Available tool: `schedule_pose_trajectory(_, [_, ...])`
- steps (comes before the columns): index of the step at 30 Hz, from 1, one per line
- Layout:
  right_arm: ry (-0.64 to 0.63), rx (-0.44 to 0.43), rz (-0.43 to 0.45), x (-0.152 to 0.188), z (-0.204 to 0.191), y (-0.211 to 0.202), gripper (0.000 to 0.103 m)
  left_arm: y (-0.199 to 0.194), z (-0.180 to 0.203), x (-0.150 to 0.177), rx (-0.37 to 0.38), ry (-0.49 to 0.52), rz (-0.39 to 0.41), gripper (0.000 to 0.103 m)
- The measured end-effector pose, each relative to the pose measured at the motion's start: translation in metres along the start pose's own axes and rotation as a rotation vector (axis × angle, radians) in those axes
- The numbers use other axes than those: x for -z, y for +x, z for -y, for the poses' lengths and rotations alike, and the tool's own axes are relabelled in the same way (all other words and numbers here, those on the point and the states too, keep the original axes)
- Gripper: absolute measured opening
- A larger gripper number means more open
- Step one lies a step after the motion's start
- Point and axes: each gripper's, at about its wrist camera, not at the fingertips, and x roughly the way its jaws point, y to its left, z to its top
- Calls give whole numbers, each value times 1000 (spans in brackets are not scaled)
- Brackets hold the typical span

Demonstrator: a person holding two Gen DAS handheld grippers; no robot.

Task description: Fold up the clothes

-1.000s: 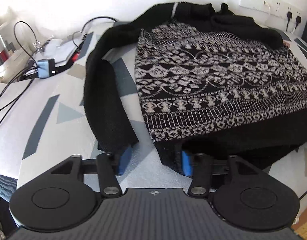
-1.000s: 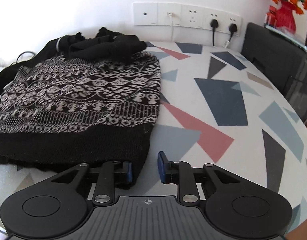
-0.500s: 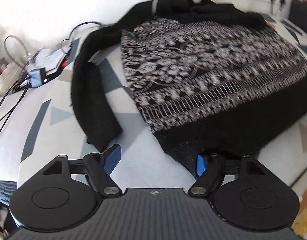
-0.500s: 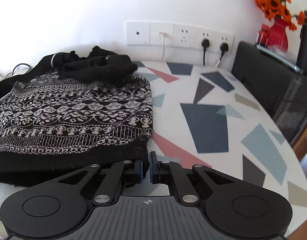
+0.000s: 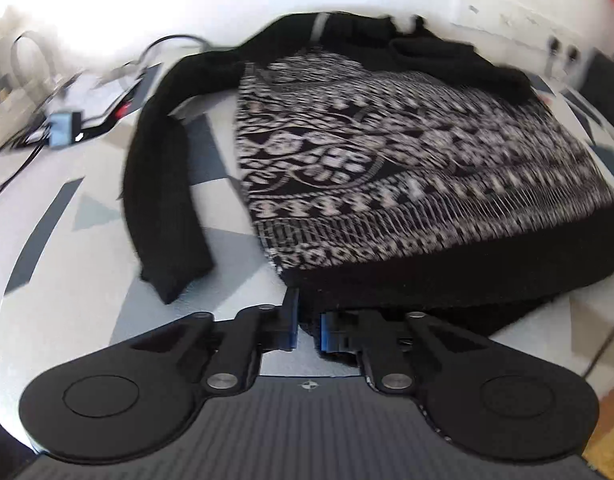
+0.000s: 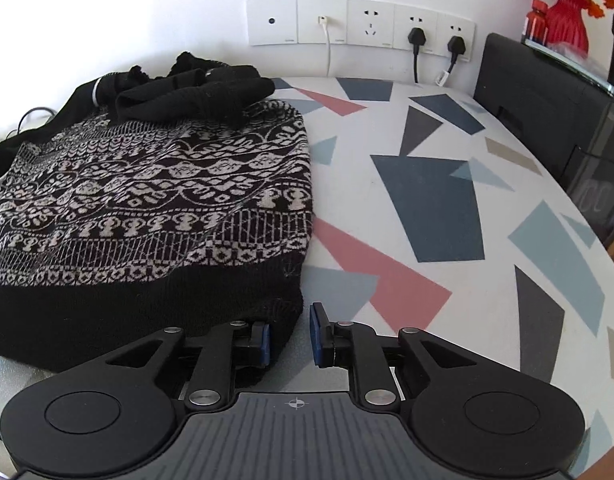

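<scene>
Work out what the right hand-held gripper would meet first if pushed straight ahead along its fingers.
Probably the sweater's black hem corner, already between the open fingers of the right hand-held gripper; past it, patterned tablecloth.

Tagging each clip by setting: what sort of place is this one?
Probably a home room: a patterned black-and-white sweater on a table with a geometric-print cover, a row of wall sockets, and a red vase of orange flowers.

A white wall [image 6: 147, 8] lies ahead of the fingers; a socket strip [image 6: 359, 22] is mounted on it; red vase [image 6: 567, 20] far right; patterned tabletop [image 6: 427, 200] beneath.
</scene>
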Motion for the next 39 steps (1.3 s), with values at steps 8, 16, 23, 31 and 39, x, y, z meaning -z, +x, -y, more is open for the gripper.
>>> schedule_pose_trajectory(8, [69, -44, 115, -25, 10, -17, 4, -33, -9, -31, -25, -128, 120, 7])
schedule_pose_trajectory(16, [171, -112, 296, -68, 28, -60, 3, -62, 0, -79, -38, -142, 288, 7])
schedule_pose_trajectory(23, [135, -150, 381, -91, 29, -94, 3, -72, -6, -88, -41, -162, 316, 7])
schedule_pose_trajectory(31, [120, -141, 335, -82, 28, -90, 3, -69, -10, -74, -49, -187, 268, 7])
schedule_pose_trajectory(39, [131, -139, 308, -73, 31, -89, 3, -75, -7, -71, -56, -191, 274, 7])
